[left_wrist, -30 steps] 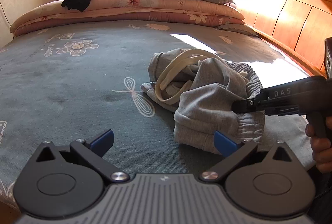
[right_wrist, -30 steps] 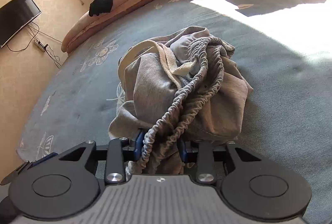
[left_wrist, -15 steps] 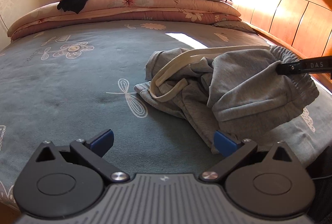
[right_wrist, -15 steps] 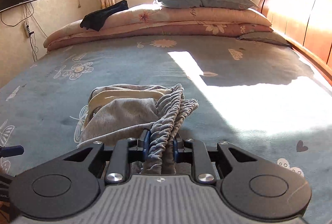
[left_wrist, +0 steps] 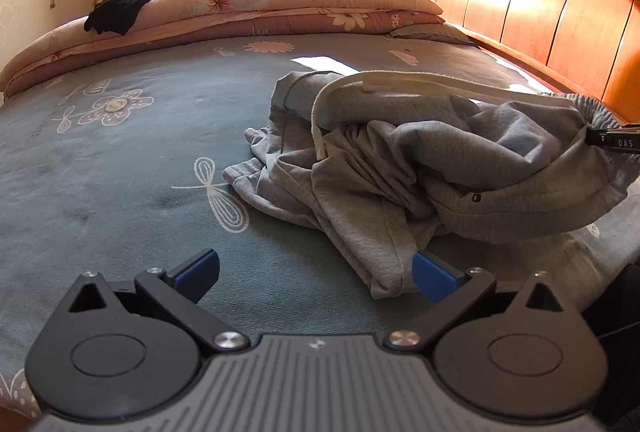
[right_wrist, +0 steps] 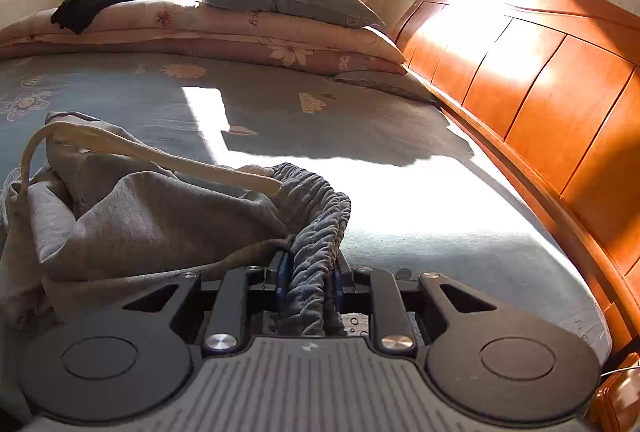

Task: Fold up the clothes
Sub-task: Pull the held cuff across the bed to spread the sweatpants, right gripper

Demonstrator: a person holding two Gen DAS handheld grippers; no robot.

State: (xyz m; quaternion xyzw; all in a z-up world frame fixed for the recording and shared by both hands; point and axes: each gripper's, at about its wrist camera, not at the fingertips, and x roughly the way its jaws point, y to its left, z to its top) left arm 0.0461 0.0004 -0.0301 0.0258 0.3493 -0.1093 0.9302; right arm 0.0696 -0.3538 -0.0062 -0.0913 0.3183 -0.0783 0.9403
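Lifted rightward, grey trousers [left_wrist: 460,167] waistband pinched by right gripper [right_wrist: 310,278]; left gripper [left_wrist: 316,272] spread, empty

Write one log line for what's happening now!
step: lifting out garment | right tool: shut on grey pants waistband | left tool: open, empty

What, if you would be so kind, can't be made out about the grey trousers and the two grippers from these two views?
- Grey trousers: the shape of the legs is lost in the crumpled heap, left wrist view.
- Right gripper: its body is cut off by the right edge in the left wrist view; its pads are largely covered by the elastic waistband they clamp.
- Left gripper, open: absent from the right wrist view.
- Black garment: too far to identify.
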